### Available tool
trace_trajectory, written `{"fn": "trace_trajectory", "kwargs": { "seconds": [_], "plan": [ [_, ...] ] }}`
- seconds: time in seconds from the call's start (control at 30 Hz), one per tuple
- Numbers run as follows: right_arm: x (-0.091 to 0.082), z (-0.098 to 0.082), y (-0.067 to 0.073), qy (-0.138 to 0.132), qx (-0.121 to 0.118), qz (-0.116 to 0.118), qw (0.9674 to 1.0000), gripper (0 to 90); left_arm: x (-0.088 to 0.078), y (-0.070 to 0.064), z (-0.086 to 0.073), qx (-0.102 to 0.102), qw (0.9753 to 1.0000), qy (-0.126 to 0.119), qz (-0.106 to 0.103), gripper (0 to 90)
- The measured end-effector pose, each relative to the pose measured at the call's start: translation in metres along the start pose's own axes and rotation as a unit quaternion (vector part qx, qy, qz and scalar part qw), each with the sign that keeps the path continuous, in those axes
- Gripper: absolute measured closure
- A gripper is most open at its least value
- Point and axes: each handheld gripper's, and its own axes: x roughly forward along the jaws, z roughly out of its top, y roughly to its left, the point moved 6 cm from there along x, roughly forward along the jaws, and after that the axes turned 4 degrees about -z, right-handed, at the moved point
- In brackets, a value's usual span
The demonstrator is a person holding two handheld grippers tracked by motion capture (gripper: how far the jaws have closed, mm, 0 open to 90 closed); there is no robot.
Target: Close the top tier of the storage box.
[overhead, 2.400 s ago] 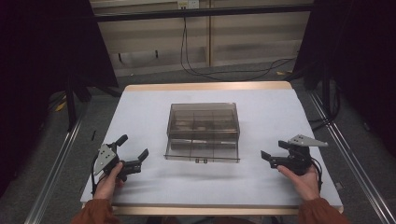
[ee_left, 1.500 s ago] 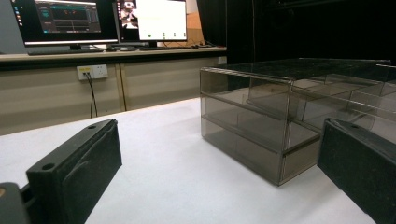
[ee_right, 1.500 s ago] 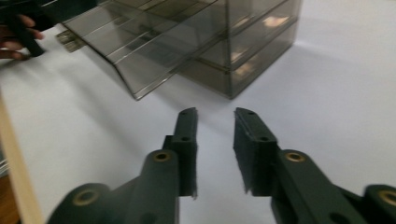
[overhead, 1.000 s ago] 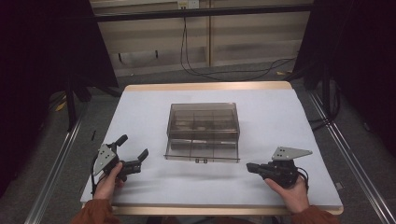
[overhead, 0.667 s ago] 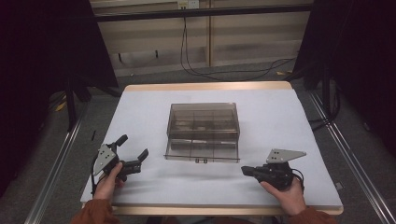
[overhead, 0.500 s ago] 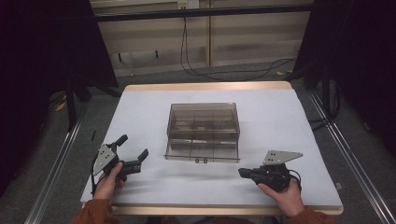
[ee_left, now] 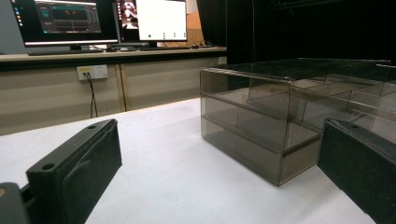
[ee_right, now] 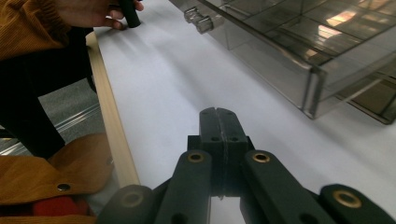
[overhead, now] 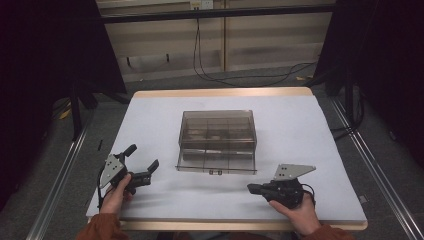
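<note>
a white table [overhead: 150, 120] fills mid-frame. at lower left the left gripper [overhead: 145, 172] rests in a hand, jaws wide apart, empty. the smoky drawer box [overhead: 217, 135] sits centre. at lower right the right gripper [overhead: 252, 188] lies level, jaws pressed together, empty.

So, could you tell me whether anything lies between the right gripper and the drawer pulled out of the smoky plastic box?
Nothing visible does. Bare white table separates the shut right gripper from the drawer, whose small handle faces the person.
</note>
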Motion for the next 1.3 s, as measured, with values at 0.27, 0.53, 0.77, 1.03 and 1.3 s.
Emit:
{"fn": "trace_trajectory", "kwargs": {
  "seconds": [0.27,0.53,0.77,1.03,1.3],
  "plan": [
    [0.010,0.004,0.009,0.004,-0.011,0.012,0.9999,90.0,0.000,-0.001,0.000,-0.004,1.0000,-0.004,0.000,0.0],
    [0.020,0.010,0.016,0.005,-0.020,0.019,0.9996,90.0,0.000,0.000,0.000,-0.001,1.0000,-0.002,-0.001,0.0],
    [0.028,0.015,0.022,0.010,-0.026,0.023,0.9994,90.0,0.000,0.000,0.000,-0.001,1.0000,-0.001,-0.001,0.0],
    [0.040,0.020,0.029,0.013,-0.033,0.032,0.9989,90.0,0.000,0.000,0.000,-0.001,1.0000,-0.001,-0.002,0.0],
    [0.050,0.028,0.031,0.009,-0.039,0.034,0.9986,90.0,0.000,0.000,0.000,-0.001,1.0000,-0.001,-0.001,0.0]
  ]
}}
